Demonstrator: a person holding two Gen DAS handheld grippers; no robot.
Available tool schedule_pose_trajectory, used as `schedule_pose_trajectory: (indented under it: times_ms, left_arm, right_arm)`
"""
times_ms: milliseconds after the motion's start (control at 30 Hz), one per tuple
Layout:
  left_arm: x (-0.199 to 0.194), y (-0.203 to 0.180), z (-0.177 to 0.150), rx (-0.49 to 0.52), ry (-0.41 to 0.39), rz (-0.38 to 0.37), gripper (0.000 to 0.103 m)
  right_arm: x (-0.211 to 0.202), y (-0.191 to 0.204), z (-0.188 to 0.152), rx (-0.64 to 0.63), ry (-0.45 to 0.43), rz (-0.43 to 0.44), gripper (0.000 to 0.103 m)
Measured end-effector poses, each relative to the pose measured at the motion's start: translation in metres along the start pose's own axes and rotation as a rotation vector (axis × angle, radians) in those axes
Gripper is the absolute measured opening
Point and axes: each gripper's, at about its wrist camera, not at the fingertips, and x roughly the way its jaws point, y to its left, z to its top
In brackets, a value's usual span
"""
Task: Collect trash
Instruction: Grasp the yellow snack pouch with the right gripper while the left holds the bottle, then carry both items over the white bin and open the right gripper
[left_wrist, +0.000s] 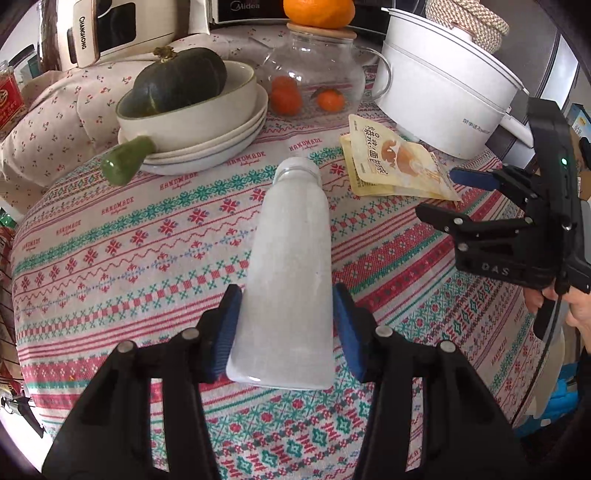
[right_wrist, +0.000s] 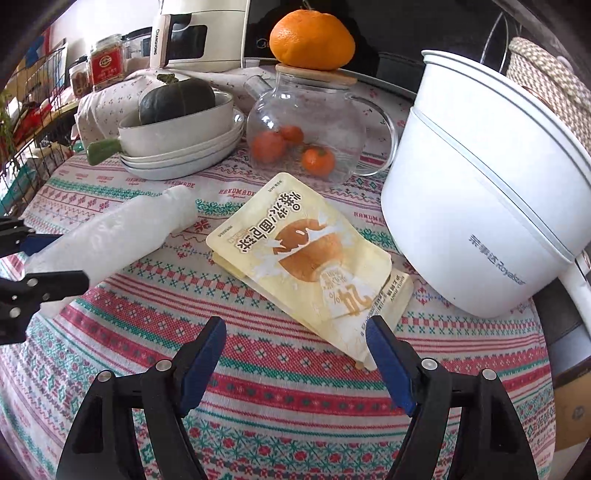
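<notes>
Two pieces of trash lie on the table (left_wrist: 110, 236): a white bottle (left_wrist: 288, 266) between the left gripper (left_wrist: 286, 328)'s spread fingers, needing a square squeeze, and a yellow wrapper (right_wrist: 310, 258) before the released right gripper (right_wrist: 295, 354).

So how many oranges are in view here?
3 clearly: a large orange sits on the lid of the glass teapot, and two small ones appear through the glass. A fourth may be partly hidden behind them.
</notes>
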Motion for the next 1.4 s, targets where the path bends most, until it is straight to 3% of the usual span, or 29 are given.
schedule_pose_trajectory:
  times_ms: [100,200,267,300,333,367,400,533,833,1400]
  left_arm:
    - [-0.006,0.003,-0.016,-0.014,-0.005,-0.015,0.051]
    - [-0.012,0.001,-0.027,-0.001,-0.019,0.001,0.051]
    - [-0.020,0.004,-0.036,-0.004,-0.032,0.008,0.051]
    - [-0.022,0.004,-0.038,-0.008,-0.037,0.006,0.051]
    - [-0.025,0.005,-0.041,-0.013,-0.041,0.008,0.051]
    - [-0.026,0.005,-0.043,-0.017,-0.043,0.011,0.051]
    - [-0.027,0.005,-0.045,-0.021,-0.043,0.011,0.051]
    - [-0.033,0.002,-0.046,-0.045,-0.040,0.010,0.051]
    - [-0.084,-0.018,-0.053,-0.061,-0.073,-0.002,0.050]
    - [-0.174,-0.116,-0.092,0.026,-0.166,-0.069,0.050]
  right_arm:
    - [0.016,0.006,0.008,-0.021,0.016,0.000,0.069]
    - [0.030,0.011,0.014,-0.030,0.042,-0.004,0.052]
    - [0.033,0.009,0.016,-0.008,0.040,0.012,0.048]
    - [0.034,0.007,0.016,0.010,0.041,0.030,0.040]
    - [0.036,0.006,0.018,0.025,0.049,0.056,0.026]
    - [0.037,0.006,0.020,0.031,0.057,0.063,0.020]
    - [0.038,0.007,0.021,0.031,0.071,0.061,0.006]
    - [0.033,0.006,0.025,0.058,0.089,0.063,0.002]
    - [-0.056,-0.001,0.002,0.146,0.051,0.133,0.001]
    - [-0.236,-0.046,-0.097,0.244,-0.021,0.164,0.001]
